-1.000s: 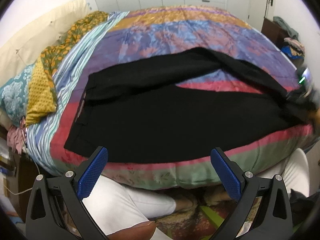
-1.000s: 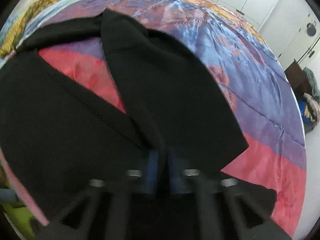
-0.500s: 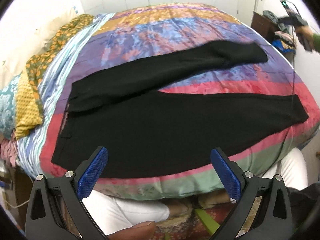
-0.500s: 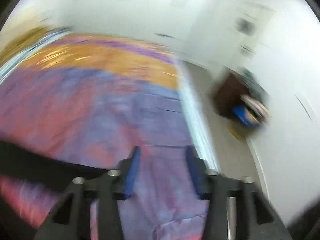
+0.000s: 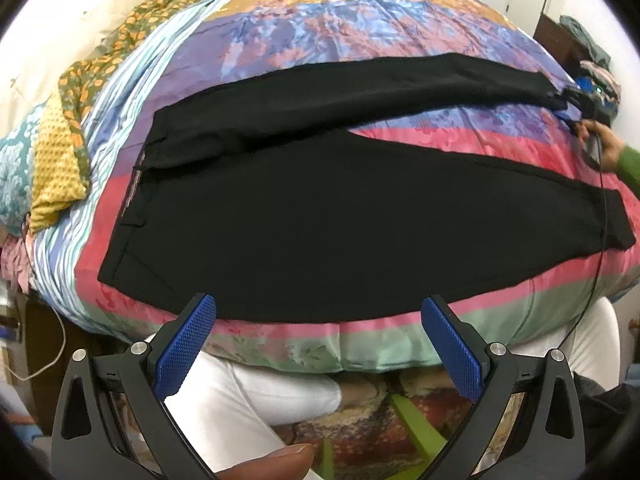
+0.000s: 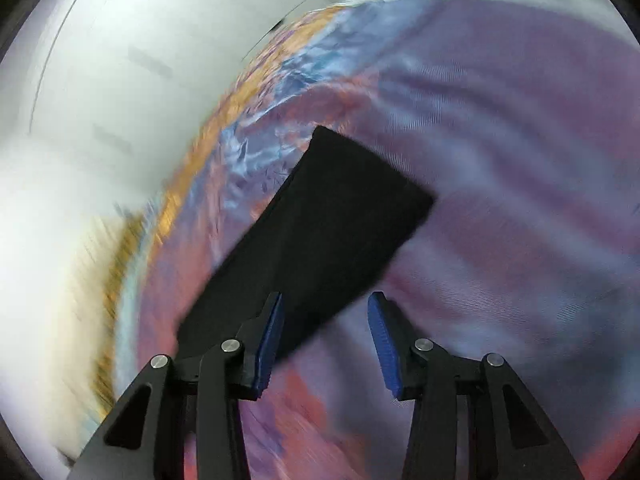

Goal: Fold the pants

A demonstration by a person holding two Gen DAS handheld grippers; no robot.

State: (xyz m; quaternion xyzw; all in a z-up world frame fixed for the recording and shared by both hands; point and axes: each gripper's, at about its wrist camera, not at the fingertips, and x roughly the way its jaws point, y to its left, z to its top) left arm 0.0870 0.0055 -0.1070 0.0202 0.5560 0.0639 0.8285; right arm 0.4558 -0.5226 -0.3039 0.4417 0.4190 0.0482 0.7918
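Black pants (image 5: 320,216) lie flat on the bed, waistband at the left, both legs spread apart toward the right. My left gripper (image 5: 320,344) is open and empty, held off the bed's near edge below the pants. My right gripper (image 6: 326,340) is open and empty; it hovers over the hem end of the far leg (image 6: 340,216). In the left wrist view the right gripper (image 5: 580,100) shows at the far leg's hem, held by a hand in a green sleeve.
A colourful striped quilt (image 5: 360,32) covers the bed. Yellow and orange patterned cloths (image 5: 60,148) lie at the left edge. White closet doors (image 6: 120,60) stand behind. A dark cabinet with clothes (image 5: 580,40) is at the far right. White-trousered legs (image 5: 248,392) are below the bed edge.
The right gripper let go of the far leg, which now lies straightened across the bed. It swung away, then came back down over the hem. The left gripper stayed open near the bed edge.
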